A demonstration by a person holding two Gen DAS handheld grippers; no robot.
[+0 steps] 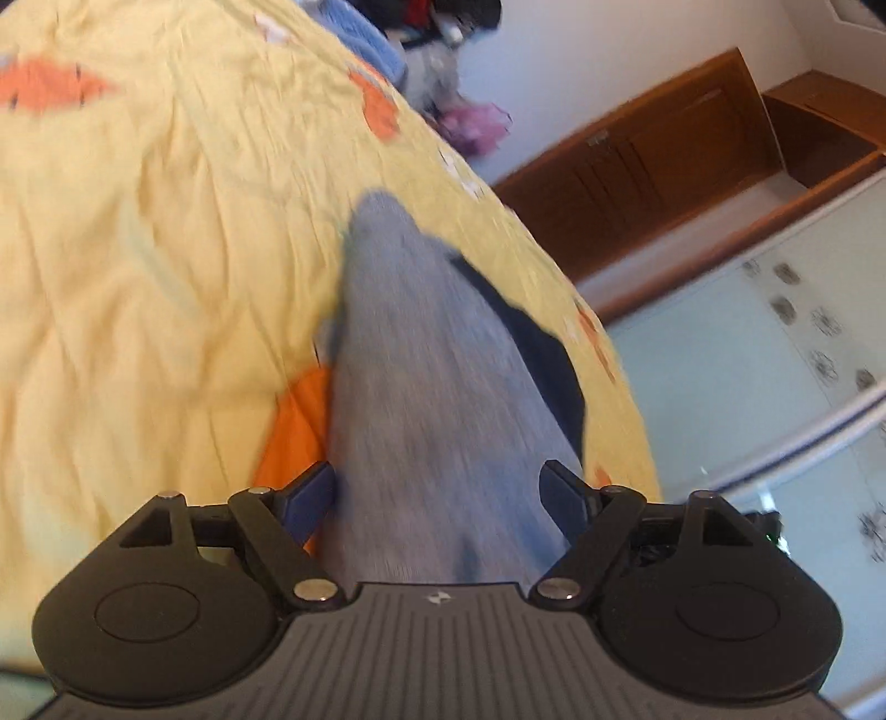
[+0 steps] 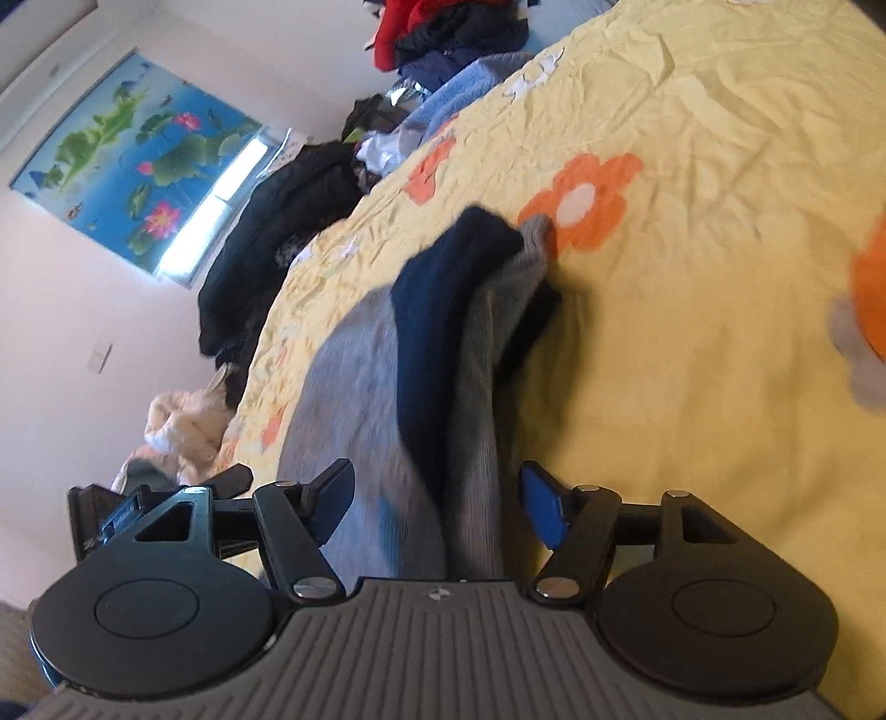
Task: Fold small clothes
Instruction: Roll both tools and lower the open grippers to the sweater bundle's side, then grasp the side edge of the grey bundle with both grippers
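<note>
Between the fingers of the left hand-held gripper (image 1: 443, 493) a grey-and-navy sock (image 1: 421, 354) stretches away over the yellow bed (image 1: 138, 249); jaws spread, apparently not pinching. Right hand-held gripper (image 2: 437, 498) likewise released, socks (image 2: 470, 332) lying between its fingers, probably being laid flat for folding. No containers visible.

Your grey-and-navy knitted garment (image 2: 443, 354) lies on the yellow flower-print bed cover (image 2: 692, 332), running forward from between both tools' fingers. Behind it, at the bed's far edge, sits your heap of mixed clothes (image 2: 443, 33).
</note>
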